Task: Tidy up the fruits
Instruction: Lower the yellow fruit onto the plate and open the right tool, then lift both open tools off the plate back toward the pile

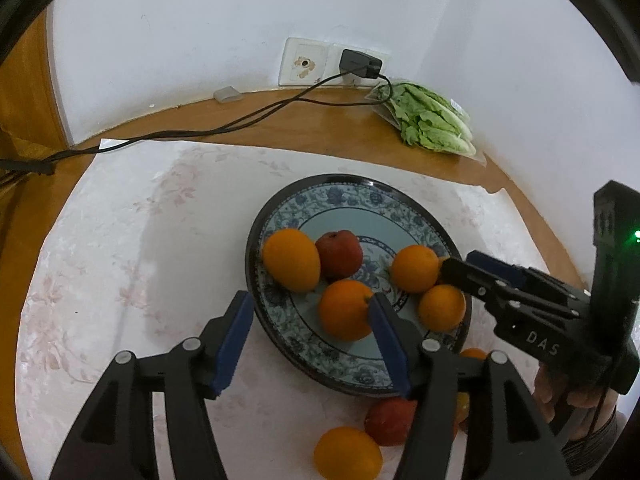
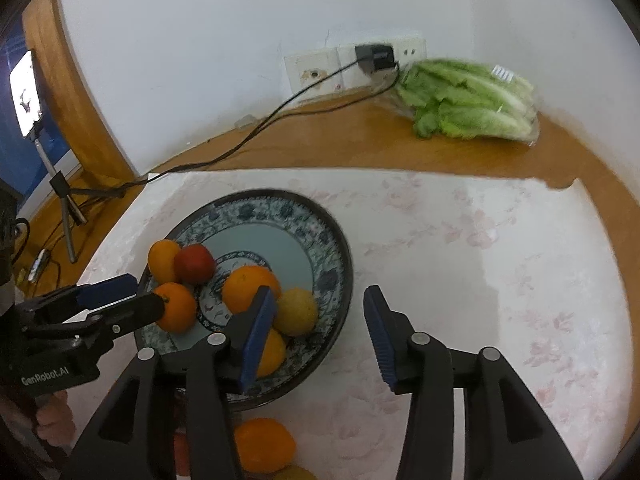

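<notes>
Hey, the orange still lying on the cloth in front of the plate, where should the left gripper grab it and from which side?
Take the orange across its widest middle, coming down from above with the left gripper, probably with one finger on each side. It is round and lies free on the cloth; the red fruit sits close beside it, so keep the fingers clear of that side.

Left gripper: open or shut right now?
Open. The left gripper has its blue fingers spread apart over the plate rim, pressing on no fruit.
</notes>
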Demonstrator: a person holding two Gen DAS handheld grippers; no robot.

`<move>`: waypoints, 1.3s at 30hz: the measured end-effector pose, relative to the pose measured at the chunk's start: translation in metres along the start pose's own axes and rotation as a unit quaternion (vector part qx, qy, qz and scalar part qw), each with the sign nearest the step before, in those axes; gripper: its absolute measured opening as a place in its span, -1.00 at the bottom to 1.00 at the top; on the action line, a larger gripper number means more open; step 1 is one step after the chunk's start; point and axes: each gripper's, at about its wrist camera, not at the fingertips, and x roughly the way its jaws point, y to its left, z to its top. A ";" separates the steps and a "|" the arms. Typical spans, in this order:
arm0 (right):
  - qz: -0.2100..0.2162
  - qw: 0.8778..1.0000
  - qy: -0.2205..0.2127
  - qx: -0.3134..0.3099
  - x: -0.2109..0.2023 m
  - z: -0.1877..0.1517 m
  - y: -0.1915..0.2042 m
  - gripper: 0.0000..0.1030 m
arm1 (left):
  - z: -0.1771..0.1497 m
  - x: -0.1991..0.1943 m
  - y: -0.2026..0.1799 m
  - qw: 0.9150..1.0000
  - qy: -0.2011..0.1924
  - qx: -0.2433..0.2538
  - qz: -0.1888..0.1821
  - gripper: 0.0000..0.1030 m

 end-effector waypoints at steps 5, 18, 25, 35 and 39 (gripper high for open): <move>0.014 1.000 -0.001 0.008 0.002 -0.001 0.001 -0.07 | 0.000 0.000 0.000 1.000 0.000 -0.003 -0.001 0.22; 0.002 1.000 0.004 0.021 0.005 0.001 -0.006 -0.04 | -0.002 -0.003 0.006 1.000 -0.001 -0.023 0.011 0.31; 0.043 0.998 0.018 0.040 0.006 0.001 -0.009 0.01 | -0.003 0.004 0.007 0.998 0.011 -0.051 -0.022 0.32; 0.040 0.998 0.026 0.031 0.000 -0.007 0.004 0.02 | -0.010 -0.004 0.008 0.999 0.019 -0.047 -0.001 0.28; 0.039 0.998 0.032 0.029 -0.004 -0.014 0.010 0.02 | -0.015 -0.009 0.011 0.999 0.023 -0.049 0.001 0.28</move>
